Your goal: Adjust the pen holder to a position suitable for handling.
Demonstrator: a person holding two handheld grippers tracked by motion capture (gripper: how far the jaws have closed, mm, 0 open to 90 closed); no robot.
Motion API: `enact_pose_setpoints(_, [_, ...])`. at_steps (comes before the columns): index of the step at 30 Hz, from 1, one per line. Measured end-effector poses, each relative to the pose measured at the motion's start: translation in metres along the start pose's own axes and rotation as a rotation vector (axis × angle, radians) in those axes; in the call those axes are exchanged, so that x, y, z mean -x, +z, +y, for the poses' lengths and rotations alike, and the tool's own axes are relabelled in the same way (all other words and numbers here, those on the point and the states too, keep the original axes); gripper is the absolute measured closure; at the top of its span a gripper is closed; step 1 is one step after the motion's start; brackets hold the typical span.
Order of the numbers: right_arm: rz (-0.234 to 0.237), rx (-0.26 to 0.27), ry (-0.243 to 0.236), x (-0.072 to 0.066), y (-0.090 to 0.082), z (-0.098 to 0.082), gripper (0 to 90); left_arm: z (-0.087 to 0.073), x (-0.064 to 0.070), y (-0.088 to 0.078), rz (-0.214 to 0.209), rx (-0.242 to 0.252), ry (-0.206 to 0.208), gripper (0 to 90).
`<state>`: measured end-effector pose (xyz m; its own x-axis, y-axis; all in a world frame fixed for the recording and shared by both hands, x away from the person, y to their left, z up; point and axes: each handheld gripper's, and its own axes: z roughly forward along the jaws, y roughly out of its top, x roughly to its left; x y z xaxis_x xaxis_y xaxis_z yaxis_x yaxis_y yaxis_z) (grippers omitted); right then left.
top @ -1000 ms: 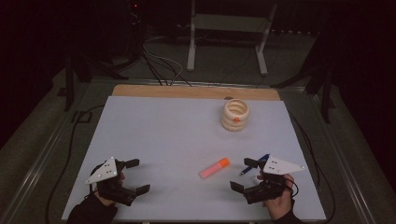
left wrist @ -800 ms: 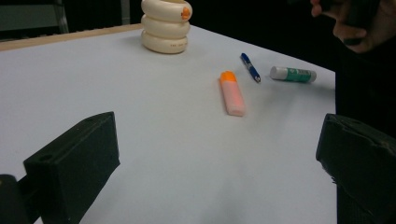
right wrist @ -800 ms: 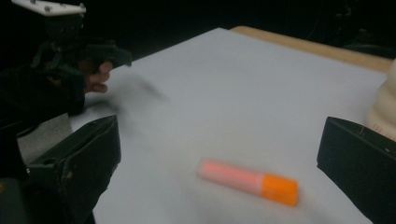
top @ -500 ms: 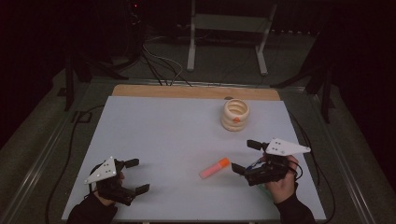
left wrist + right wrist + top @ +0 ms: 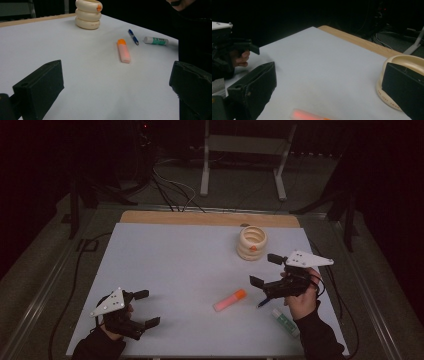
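An orange highlighter (image 5: 229, 300) lies on the white table (image 5: 175, 265), right of centre, and appears again as the highlighter (image 5: 124, 51) in the left gripper view. My right gripper (image 5: 264, 269) hovers open just past it, between it and the cream ringed holder (image 5: 252, 242). In the right gripper view the right gripper (image 5: 328, 92) has nothing between its jaws; the highlighter (image 5: 308, 115) is a blur at the bottom edge, and the holder (image 5: 398, 62) sits partly behind the right jaw. My left gripper (image 5: 147, 308) rests open at the front left, shown empty as the left gripper (image 5: 116, 87).
A blue pen (image 5: 263, 302) lies partly under my right hand, and a white and green glue stick (image 5: 284, 320) lies by the forearm. The pen (image 5: 133, 37) and glue stick (image 5: 156, 40) lie beyond the highlighter. A wooden strip (image 5: 210, 218) borders the table's far edge.
My right gripper has risen and moved away from the front edge, past the highlighter towards the cream holder. The left gripper and the objects have stayed put.
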<state>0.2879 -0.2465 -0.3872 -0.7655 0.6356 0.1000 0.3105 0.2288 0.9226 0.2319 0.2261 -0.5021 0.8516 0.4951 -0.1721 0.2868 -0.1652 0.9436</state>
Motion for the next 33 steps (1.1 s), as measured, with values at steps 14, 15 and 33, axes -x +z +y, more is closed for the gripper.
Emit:
enact_pose_setpoints(14, [-0.058,0.01,0.015,0.021,0.017,0.007,0.0,0.0,0.0,0.0,-0.003,-0.001,-0.002,0.0])
enact_pose_setpoints(15, [-0.069,0.007,0.016,0.024,0.018,0.007,0.0,0.0,0.0,0.0,-0.004,-0.001,-0.003,0.0])
enact_pose_setpoints(33, [-0.166,-0.011,0.07,0.07,0.043,0.007,0.0,0.0,0.0,0.0,0.0,0.001,-0.007,0.0])
